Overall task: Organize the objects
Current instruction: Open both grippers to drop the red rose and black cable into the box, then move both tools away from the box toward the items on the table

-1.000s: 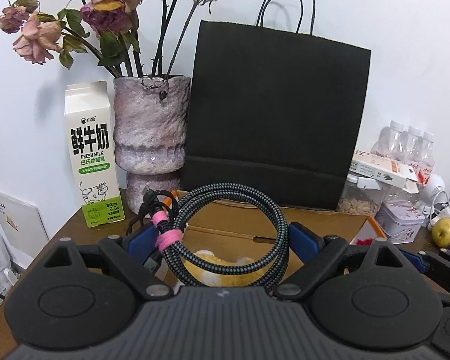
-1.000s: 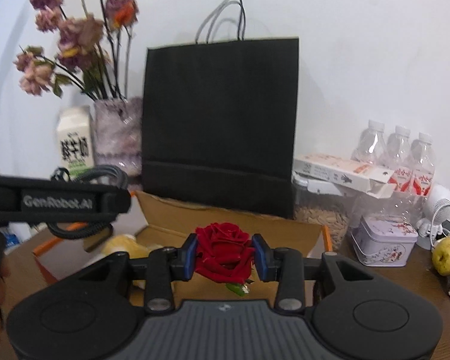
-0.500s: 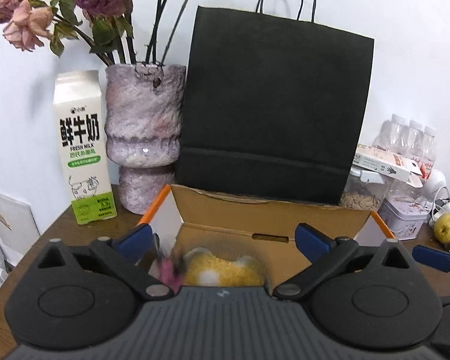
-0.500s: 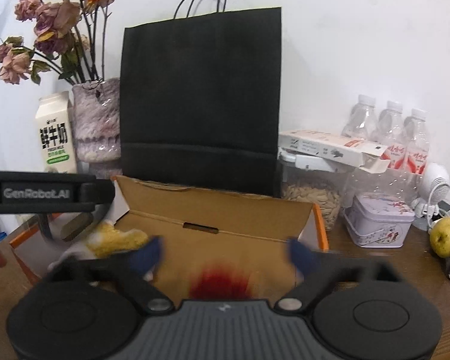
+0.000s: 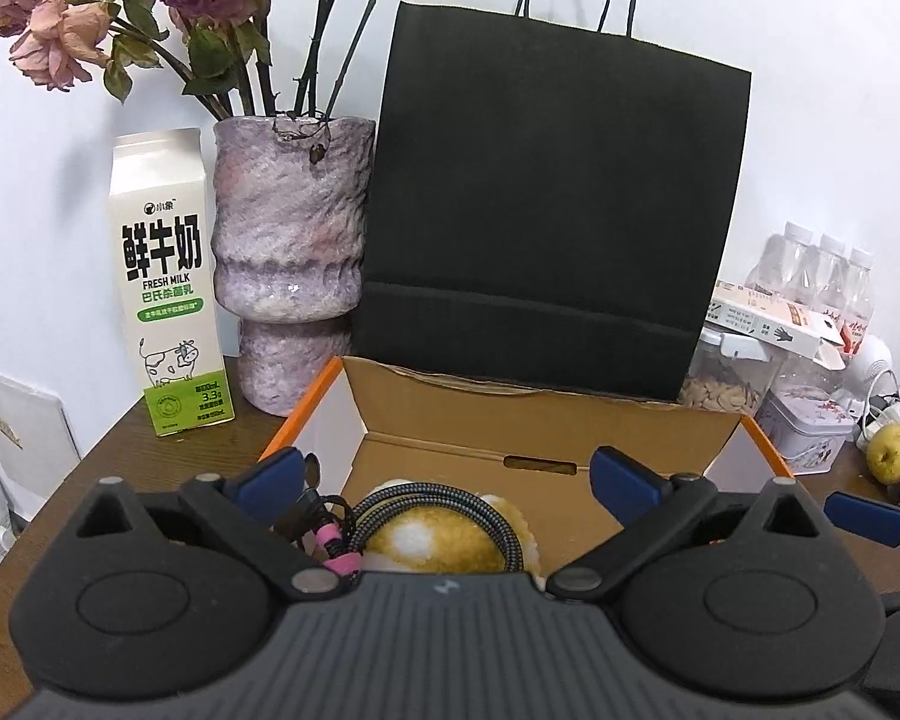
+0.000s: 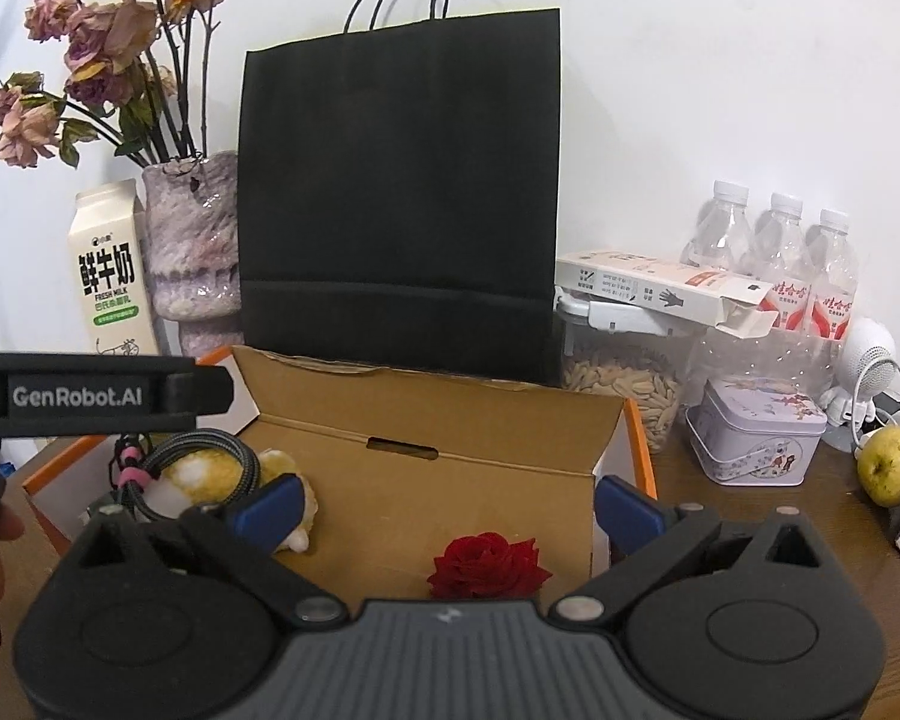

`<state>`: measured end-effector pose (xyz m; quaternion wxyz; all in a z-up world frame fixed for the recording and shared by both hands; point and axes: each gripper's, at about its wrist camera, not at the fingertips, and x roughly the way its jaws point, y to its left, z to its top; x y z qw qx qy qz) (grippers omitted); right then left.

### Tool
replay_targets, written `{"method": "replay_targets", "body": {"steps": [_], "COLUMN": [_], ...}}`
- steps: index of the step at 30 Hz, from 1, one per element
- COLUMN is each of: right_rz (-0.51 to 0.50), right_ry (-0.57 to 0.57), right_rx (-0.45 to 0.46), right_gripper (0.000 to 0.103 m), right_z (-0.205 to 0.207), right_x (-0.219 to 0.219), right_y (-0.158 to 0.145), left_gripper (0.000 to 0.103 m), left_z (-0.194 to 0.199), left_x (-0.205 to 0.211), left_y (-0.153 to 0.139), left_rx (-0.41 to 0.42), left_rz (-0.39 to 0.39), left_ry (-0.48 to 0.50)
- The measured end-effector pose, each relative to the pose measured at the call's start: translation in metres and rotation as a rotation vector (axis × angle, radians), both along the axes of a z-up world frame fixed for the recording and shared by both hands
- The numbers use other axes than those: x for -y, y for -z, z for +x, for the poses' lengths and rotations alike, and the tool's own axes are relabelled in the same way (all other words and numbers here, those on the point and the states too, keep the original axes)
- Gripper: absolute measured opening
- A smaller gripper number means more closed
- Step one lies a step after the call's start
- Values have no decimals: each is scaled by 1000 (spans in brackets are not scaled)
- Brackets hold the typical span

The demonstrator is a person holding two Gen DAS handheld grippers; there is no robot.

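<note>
1. Left wrist view: the left gripper has its fingers spread wide with nothing between them. The braided cable is coiled in the cardboard box, draped on the yellow plush toy. So that one looks done.

2. Right wrist view: the right gripper also has its fingers apart and empty. The red rose lies on the box floor just below them, well apart from the cable and plush. An apple and tin sit on the tabletop; can't tell if they're meant to go in too.
</note>
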<state>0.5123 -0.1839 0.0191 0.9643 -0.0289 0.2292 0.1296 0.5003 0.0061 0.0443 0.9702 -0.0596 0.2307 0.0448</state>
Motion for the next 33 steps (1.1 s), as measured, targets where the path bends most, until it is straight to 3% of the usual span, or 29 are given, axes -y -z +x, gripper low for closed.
{"method": "replay_targets", "body": {"steps": [17,33], "right_rz": [24,17], "right_ry": [-46,-98], "right_rx": [22,82], "right_gripper": [103,103], "right_z": [-29,-106], "right_x": [0,14], "right_y": [-19,-35], "left_gripper": [103,103], "left_z": [-34,-113], "left_x": [-14,-11], "left_y": [-8,-18], "left_rx": [15,33], "left_rz": [-20,13], "left_ry": [-12,-4]}}
